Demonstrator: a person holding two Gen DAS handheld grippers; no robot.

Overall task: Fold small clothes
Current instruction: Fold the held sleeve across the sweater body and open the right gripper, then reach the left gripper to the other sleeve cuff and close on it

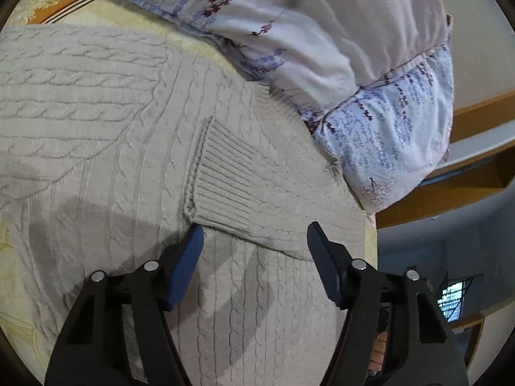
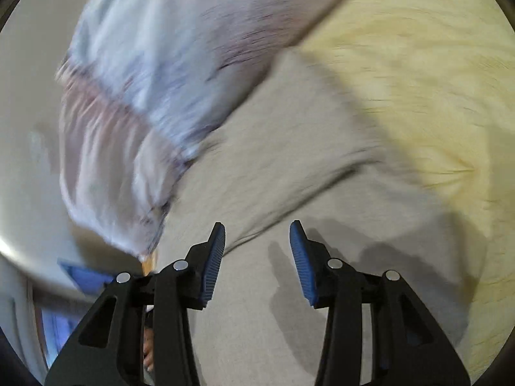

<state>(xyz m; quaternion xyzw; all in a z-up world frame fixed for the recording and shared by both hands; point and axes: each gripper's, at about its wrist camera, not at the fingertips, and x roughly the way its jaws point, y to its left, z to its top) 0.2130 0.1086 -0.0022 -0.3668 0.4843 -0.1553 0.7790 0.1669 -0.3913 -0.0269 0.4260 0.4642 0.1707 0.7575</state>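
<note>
In the left wrist view, a yellow patterned bedsheet with an orange border shows at the far left, and over it lies a beige cable-knit sweater that fills the left and middle of the picture, spread flat with a sleeve folded across its body. The sleeve's ribbed cuff lies near the middle, just beyond the left gripper, whose blue-padded fingers stand wide apart and empty, the left one just beside the cuff's near corner, though I cannot tell whether it touches the knit. To the right and farther off, a white and pale blue quilt with purple flower print is bunched against the sweater's far edge, and at the right edge a brown wooden bed frame shows below it. The right wrist view is heavily blurred: the same floral quilt is at the left, the sweater runs through the middle down to the near edge, and the yellow sheet fills the right. The right gripper hovers over the knit with its blue fingers parted and nothing between them
</note>
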